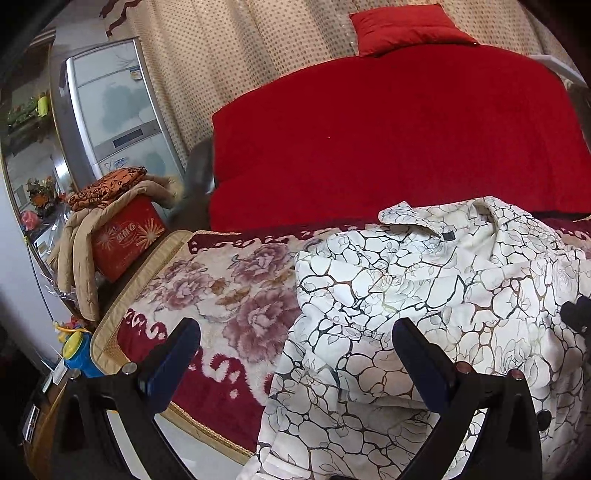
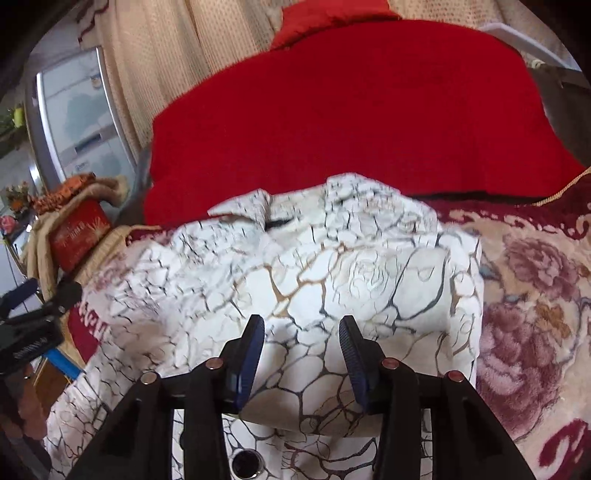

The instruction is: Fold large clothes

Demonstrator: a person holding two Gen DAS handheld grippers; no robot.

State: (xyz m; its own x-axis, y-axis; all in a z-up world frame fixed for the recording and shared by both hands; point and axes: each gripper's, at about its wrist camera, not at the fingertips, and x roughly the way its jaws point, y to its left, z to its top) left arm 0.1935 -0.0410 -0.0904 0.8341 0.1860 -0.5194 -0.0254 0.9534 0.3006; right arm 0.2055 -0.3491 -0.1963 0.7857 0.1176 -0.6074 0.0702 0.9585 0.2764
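Observation:
A large white garment with a dark crackle pattern lies bunched on a floral blanket, collar toward the far side. My left gripper is open wide above the garment's left edge, with one finger over the blanket and the other over the cloth. In the right wrist view the same garment fills the middle. My right gripper hovers over a folded-over layer, its jaws partly apart and the pads pressing on nothing. The left gripper shows at that view's left edge, and a bit of the right gripper at the other view's right edge.
A red quilt covers the bed beyond the blanket, with a red pillow against the dotted curtain. To the left stand a silver fridge and a red box draped with clothes. A blue and yellow toy is by the bed's corner.

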